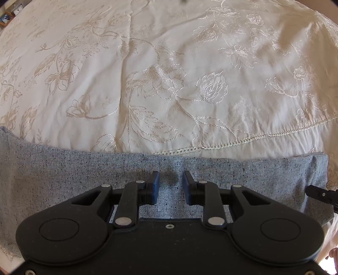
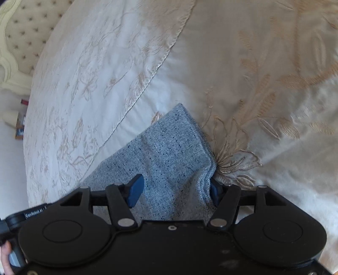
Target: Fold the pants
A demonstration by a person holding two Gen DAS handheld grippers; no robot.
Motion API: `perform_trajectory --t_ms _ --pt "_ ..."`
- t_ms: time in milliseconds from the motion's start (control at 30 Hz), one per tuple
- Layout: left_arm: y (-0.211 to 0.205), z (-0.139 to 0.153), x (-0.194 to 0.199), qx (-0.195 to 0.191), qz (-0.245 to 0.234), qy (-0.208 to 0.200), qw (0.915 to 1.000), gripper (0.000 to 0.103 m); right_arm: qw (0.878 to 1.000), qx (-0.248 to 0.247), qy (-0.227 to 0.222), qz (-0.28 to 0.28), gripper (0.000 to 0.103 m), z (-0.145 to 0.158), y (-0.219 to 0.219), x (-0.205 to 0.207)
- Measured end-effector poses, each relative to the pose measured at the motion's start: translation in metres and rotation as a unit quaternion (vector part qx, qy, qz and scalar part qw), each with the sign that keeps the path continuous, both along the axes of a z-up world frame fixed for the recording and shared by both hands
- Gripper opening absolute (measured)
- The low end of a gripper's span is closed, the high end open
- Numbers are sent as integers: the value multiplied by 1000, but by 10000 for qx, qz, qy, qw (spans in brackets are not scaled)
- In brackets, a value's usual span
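Note:
The grey-blue speckled pants (image 1: 84,179) lie flat in a folded band across the near part of a cream embroidered bedspread (image 1: 147,74). My left gripper (image 1: 170,182) hovers over the band's middle, jaws open a little and empty. In the right wrist view a corner of the pants (image 2: 169,148) points away from me. My right gripper (image 2: 175,190) is open wide around that corner: its left finger (image 2: 135,190) sits above the cloth and its right finger (image 2: 214,190) is beside the folded edge. Its tip also shows in the left wrist view (image 1: 316,192) at the band's right end.
The bedspread (image 2: 253,84) has a lace seam (image 1: 211,147) just beyond the pants. A tufted headboard (image 2: 23,38) and a bedside shelf with small items (image 2: 19,124) stand at the far left. A framed picture (image 1: 5,19) is at the top left.

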State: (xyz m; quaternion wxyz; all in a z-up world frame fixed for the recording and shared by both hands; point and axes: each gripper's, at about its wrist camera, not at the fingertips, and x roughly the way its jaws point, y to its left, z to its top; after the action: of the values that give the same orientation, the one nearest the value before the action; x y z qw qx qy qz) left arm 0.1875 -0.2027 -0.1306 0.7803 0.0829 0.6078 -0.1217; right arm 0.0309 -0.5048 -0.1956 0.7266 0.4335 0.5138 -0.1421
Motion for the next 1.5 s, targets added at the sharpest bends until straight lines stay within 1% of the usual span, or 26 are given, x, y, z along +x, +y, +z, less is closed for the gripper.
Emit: perform_trajectory --t_ms 33,67,100,133,167,200,367,433,467,533,567,633,767,833,933,1033,1133,1167,1200,1233,1300,1333,1367,1433,1500 --pt "0 0 0 8 -8 -2 10000 35 9999 -71 -15 92 54 2 2 -1" --pt "0 0 0 10 -7 -4 10000 35 9991 -294 23 314 47 5 5 1" --pt "1 -1 0 3 -8 0 10000 35 9966 -573 88 591 25 9 9 4" --pt "1 -1 0 -12 -11 1 10000 35 9931 -745 72 902 13 11 12 6" --pt "1 -1 1 -32 -15 -4 10000 35 9890 -851 -34 1210 12 15 14 6" --pt "1 -2 1 -44 -23 -12 10000 35 9869 -913 -76 1327 10 18 15 6" --pt "-2 -8 10 -16 -59 -92 9999 35 9831 -1010 -414 1470 9 44 14 0" --pt "-3 -18 18 58 -30 -27 10000 34 9823 -1012 -535 1484 9 54 16 -1" --pt "-3 -25 21 88 -25 50 9999 31 9814 -1037 -585 1505 9 61 18 -3" --pt "-4 -34 26 115 -39 100 9999 30 9803 -1070 -660 1522 9 70 24 -1" --pt "-4 -32 27 111 -48 83 9999 29 9802 -1090 -676 1511 9 74 26 0" --pt "-2 -20 24 52 4 -32 10000 28 9798 -1124 -714 1495 9 80 27 0" --pt "14 18 -5 -182 4 -354 9992 28 9795 -1163 -723 1475 9 89 29 2" --pt "25 24 -26 -171 20 -321 9993 28 9794 -1185 -750 1454 9 93 30 0" --pt "38 17 -54 -175 2 -55 9998 28 9792 -1211 -782 1425 9 97 33 0" --pt "41 3 -80 -173 -262 250 9992 28 9791 -1237 -786 1408 9 100 36 -1" --pt "38 -15 -96 71 -407 404 9983 29 9789 -1281 -745 1406 9 101 39 0" --pt "39 -24 -99 213 -342 437 9982 29 9788 -1300 -740 1397 9 102 40 0" --pt "41 -30 -100 207 -261 486 9983 29 9787 -1324 -739 1382 9 103 41 0" --pt "42 -34 -100 172 -220 487 9984 29 9787 -1333 -747 1374 9 105 43 0" --pt "41 -32 -97 140 -294 518 9981 28 9790 -1332 -743 1351 9 108 46 -2" --pt "44 -28 -94 34 -297 536 9981 28 9792 -1332 -739 1337 9 109 48 -2" --pt "50 -21 -91 -183 -239 524 9982 29 9790 -1365 -730 1329 9 112 51 -3" --pt "66 -5 -84 -503 -34 397 9979 29 9769 -1503 -727 1334 9 118 59 -3" --pt "84 8 -78 -606 108 257 9978 29 9756 -1589 -754 1315 9 128 69 -3"
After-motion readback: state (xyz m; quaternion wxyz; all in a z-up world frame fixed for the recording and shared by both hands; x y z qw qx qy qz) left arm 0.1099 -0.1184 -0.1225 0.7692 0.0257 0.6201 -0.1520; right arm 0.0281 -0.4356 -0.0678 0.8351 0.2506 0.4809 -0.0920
